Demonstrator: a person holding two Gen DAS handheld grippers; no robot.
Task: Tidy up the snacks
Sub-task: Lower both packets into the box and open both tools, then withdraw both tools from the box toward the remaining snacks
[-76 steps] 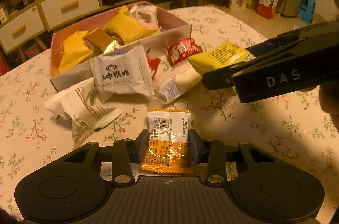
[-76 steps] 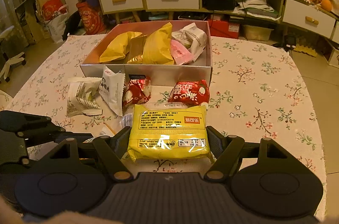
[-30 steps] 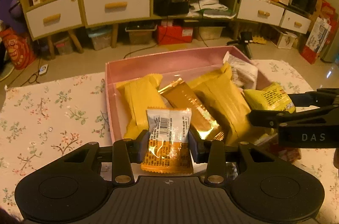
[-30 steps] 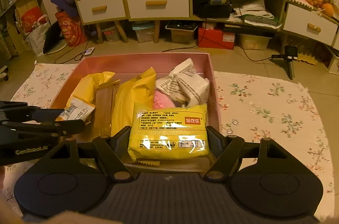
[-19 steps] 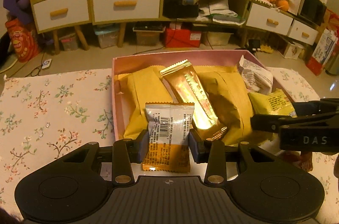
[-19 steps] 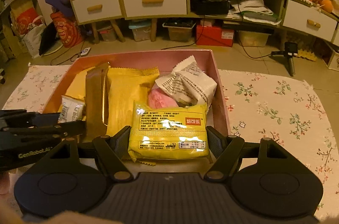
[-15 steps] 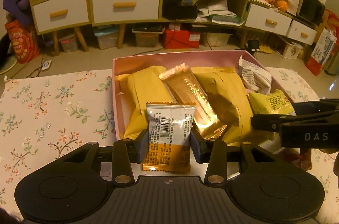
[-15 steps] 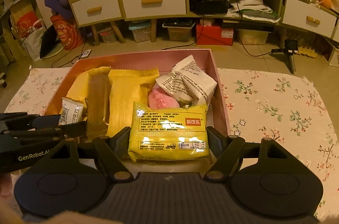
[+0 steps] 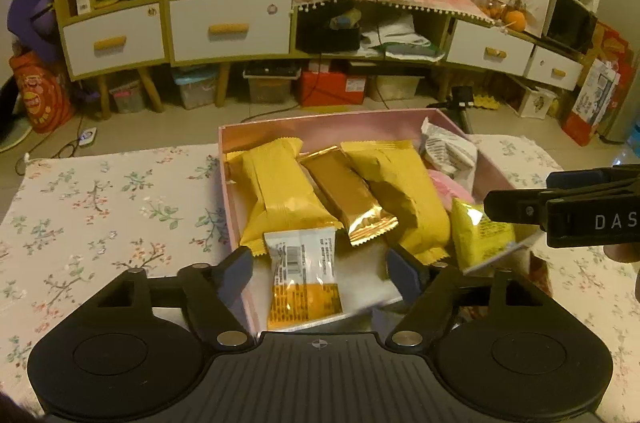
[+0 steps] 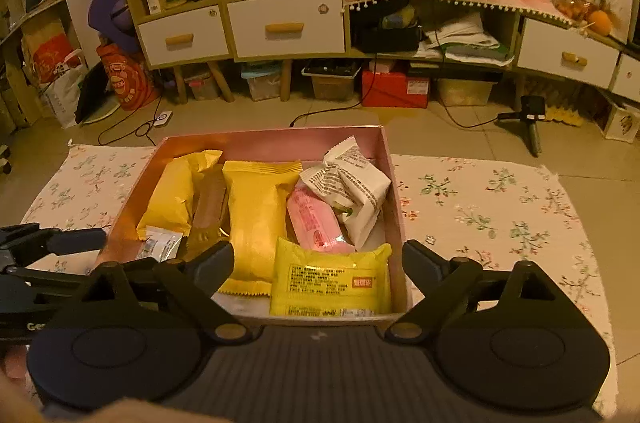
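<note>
- Snacks fill the pink box (image 10: 390, 159) on the floral tablecloth (image 9: 100, 199).
- Right gripper (image 10: 318, 263) hangs spread wide over a yellow packet (image 10: 330, 283) lying loose in the near corner.
- Left gripper (image 9: 320, 265), equally wide, holds nothing; a white-and-orange packet (image 9: 304, 277) lies between its fingers.
- Drop step appears complete; next likely fetching more.
</note>
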